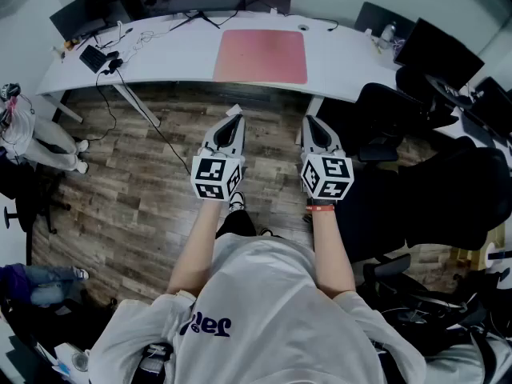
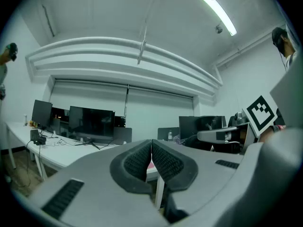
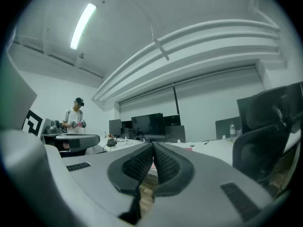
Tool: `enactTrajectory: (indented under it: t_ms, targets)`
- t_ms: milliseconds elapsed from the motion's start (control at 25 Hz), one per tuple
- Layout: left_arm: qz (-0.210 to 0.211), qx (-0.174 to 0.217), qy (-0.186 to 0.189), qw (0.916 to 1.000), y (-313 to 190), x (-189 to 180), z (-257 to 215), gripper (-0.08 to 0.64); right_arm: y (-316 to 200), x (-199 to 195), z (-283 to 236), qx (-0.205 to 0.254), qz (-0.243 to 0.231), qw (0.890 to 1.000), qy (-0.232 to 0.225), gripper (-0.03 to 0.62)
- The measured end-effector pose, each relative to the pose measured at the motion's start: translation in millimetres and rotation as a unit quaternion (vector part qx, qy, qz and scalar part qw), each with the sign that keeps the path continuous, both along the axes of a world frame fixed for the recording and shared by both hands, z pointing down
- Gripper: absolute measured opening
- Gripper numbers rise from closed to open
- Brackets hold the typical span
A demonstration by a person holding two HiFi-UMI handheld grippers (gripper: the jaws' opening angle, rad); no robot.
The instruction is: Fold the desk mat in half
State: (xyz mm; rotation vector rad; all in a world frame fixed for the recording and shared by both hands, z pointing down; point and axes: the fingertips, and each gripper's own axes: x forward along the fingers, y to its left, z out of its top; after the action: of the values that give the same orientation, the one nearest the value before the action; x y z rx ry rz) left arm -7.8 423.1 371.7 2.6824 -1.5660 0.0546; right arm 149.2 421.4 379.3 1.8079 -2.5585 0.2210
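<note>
The left claw (image 1: pixel 236 118) is closed with nothing in it; its own view shows the ribbed pads pressed together. The right claw (image 1: pixel 309 123) is the same, pads meeting and empty. Both are held level, side by side at about waist height, pointing forward at the tabletop (image 1: pixel 180 50). This looks like a ready stance, since neither claw has anything to grip yet.

Below them is wooden floor (image 1: pixel 144 174), so the person stands back from the tabletop's edge, well apart from the work. The desk mat (image 1: pixel 261 56), pink and rectangular, lies flat and unfolded on the tabletop straight ahead of the claws, its near edge close to the tabletop's front edge. That placement probably suits lifting one side and bringing it over. The fold has not begun. An office chair (image 1: pixel 384 110) stands to the right, clear of the approach.
</note>
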Motion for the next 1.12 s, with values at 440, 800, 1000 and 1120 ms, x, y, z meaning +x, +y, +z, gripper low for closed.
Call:
enactTrajectory:
  t_ms: [440,800,1000,1120]
  targets:
    - [0.009,-0.009,0.0,0.9999,-50.9,2.4,15.2,0.021,-51.4,-10.4,18.3,-0.017,0.001,1.0,-0.007,0.014]
    - [0.008,-0.075,0.03,0.9967,-140.7,-10.3,59.5,0.023,-136.1,-33.2,48.4,-0.052,-0.014,0.999,-0.002,0.014]
    - [-0.01,-0.119,0.049,0.9916,-197.8,-32.8,82.2,0.023,-190.4,-52.2,57.9,-0.064,-0.029,0.997,0.005,0.014]
    - [-0.019,-0.146,0.047,0.988,-230.6,-40.8,100.7,0.023,-222.0,-57.8,68.4,-0.075,-0.037,0.996,0.008,0.014]
